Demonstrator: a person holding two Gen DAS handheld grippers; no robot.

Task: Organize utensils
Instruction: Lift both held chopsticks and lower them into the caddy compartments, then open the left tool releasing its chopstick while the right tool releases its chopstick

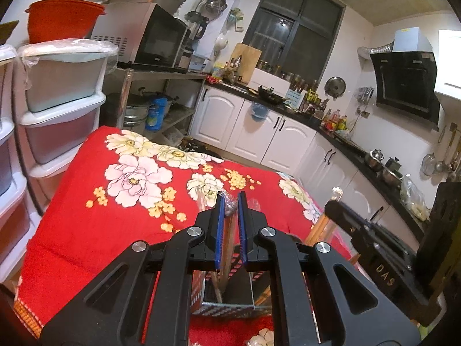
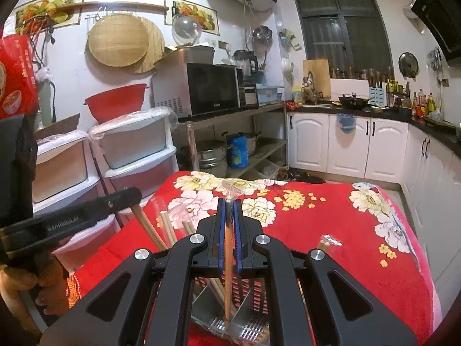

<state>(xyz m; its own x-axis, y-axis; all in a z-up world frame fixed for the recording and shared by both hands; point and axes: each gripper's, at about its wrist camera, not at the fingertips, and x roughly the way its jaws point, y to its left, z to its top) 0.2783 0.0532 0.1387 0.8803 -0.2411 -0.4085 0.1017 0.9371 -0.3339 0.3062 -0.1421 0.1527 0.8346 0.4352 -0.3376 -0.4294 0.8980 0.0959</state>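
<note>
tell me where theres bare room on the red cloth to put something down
Most of the red floral cloth is bare: the wide stretch beyond both grippers up to its far edge, and the side toward the white cabinets. It is crowded just below the grippers, around the metal utensil holder with its wrapped chopsticks, plus one wrapped pair lying nearby.

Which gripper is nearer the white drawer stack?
Left. The left gripper, shut on chopsticks, is over the utensil holder on the side of the drawer stack. The right gripper, also shut on chopsticks, is beside it, farther away.
</note>
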